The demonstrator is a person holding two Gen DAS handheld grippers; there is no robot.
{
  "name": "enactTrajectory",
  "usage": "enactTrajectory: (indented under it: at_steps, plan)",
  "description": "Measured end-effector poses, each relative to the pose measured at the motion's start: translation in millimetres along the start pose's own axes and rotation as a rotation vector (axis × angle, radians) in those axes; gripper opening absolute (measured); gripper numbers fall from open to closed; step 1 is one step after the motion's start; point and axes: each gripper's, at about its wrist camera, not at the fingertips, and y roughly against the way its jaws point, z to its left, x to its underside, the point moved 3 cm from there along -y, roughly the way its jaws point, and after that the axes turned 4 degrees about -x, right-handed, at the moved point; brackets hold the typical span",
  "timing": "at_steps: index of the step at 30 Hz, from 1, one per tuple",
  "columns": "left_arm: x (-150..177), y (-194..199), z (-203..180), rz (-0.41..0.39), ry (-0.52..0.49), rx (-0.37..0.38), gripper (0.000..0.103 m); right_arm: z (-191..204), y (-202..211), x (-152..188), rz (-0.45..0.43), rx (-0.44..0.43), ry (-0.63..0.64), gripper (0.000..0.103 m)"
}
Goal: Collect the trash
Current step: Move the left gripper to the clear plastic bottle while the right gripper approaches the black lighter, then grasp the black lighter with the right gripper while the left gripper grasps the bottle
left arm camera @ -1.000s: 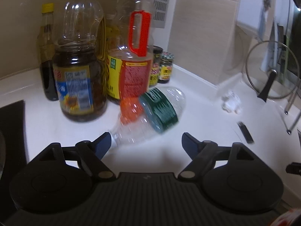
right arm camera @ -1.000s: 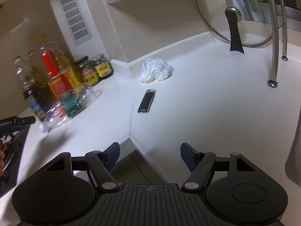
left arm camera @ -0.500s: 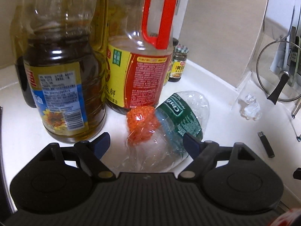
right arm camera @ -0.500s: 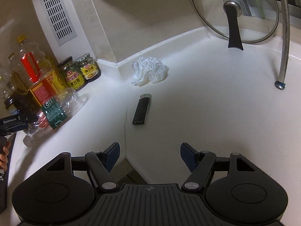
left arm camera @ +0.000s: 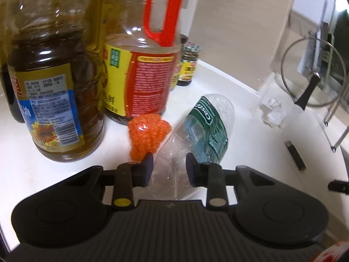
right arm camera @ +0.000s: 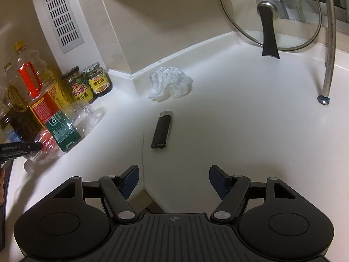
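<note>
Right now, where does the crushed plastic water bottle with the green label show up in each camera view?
Left wrist view: the crushed water bottle lies at centre, neck end between the closing left claw pads.
Right wrist view: the same bottle lies at the left edge, on the counter below the oil bottles.
Shared landmark: the black lighter, right of the bottle in both views.

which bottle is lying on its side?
The clear water bottle with the green label, between the left gripper's closing jaws. The oil bottles stand upright.
</note>
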Motion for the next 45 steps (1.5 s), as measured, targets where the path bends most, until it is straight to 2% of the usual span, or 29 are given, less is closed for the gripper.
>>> enactTrajectory:
  at_steps: [5,11,18,26,30,36,37,40,45]
  plan:
    - [11.6,10.0,-24.2,-0.031,-0.091,-0.013,0.023,-4.9,5.9,1.7,-0.004,0.007,-0.004,0.071]
    - [29.3,25.7,-64.2,-0.076,-0.243,-0.051,0.022,-13.0,13.3,4.3,-0.006,0.010,-0.010,0.071]
    - [37.7,30.4,-82.7,-0.058,-0.195,-0.016,0.022,-17.1,20.0,5.7,-0.006,0.004,-0.008,0.071]
    - [34.2,25.5,-85.2,-0.079,-0.110,-0.045,0.022,-0.2,9.2,-2.0,-0.019,-0.033,0.062,0.071]
    - [25.6,32.0,-85.7,-0.120,-0.102,-0.048,0.021,9.4,-0.8,-9.4,-0.033,-0.056,0.090,0.071]
    - [20.1,34.4,-83.4,-0.135,-0.091,-0.067,0.021,22.5,-24.8,-22.9,-0.050,-0.057,0.144,0.071]
    - [20.5,33.0,-82.6,-0.132,-0.088,-0.069,0.021,24.2,-30.4,-24.6,-0.050,-0.057,0.150,0.069]
    - [24.1,27.7,-82.0,-0.115,-0.083,-0.078,0.021,26.0,-49.9,-27.8,-0.031,-0.045,0.157,0.055]
    - [32.9,24.8,-97.0,-0.128,-0.170,-0.104,0.021,26.7,-78.2,-29.4,-0.020,-0.003,0.161,0.049]
